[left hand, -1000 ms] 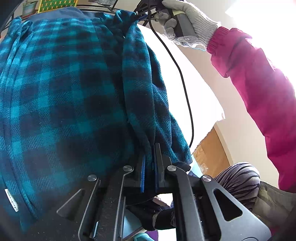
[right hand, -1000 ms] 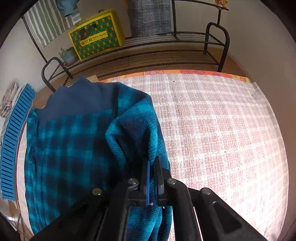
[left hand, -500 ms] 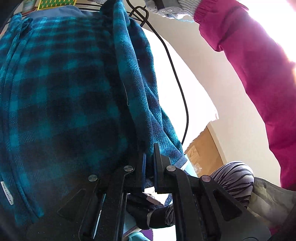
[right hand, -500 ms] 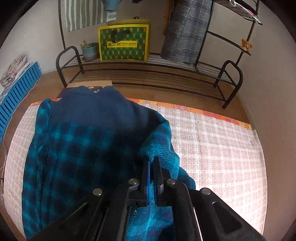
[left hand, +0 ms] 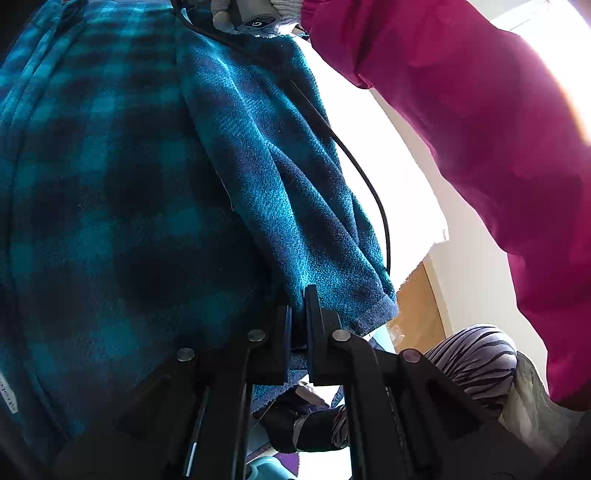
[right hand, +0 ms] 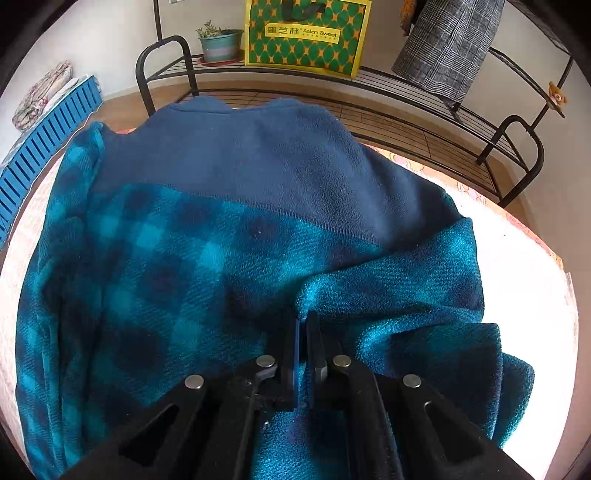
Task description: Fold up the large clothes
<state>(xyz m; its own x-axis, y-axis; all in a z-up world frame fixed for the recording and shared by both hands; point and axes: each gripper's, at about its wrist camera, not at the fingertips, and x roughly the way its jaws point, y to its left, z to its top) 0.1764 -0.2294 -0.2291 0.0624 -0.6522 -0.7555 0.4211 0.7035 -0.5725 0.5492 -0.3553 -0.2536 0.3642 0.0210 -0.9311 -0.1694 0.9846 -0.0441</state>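
Left wrist view, left gripper (left hand: pixel 300 295): jaws pinched tight on the hem edge of the teal plaid fleece (left hand: pixel 110 203), the cloth squeezed between them.
Left wrist view, fleece: it fills the left of the picture, one folded flap (left hand: pixel 288 192) hanging down into the jaws.
Left wrist view, person: a magenta sleeve (left hand: pixel 480 147) crosses the right side; a gloved hand (left hand: pixel 255 11) at the top edge grips a handle, a black cable (left hand: pixel 369 184) trailing from it.
Right wrist view, right gripper (right hand: pixel 302 321): jaws closed on a bunched fold of the same fleece.
Right wrist view, fleece: spread on a pale checked cloth (right hand: pixel 524 295), navy yoke (right hand: pixel 266 166) farthest from the camera.
Right wrist view, background: black metal rack (right hand: pixel 443 122), yellow-green bag (right hand: pixel 306 33), potted plant (right hand: pixel 219 42).
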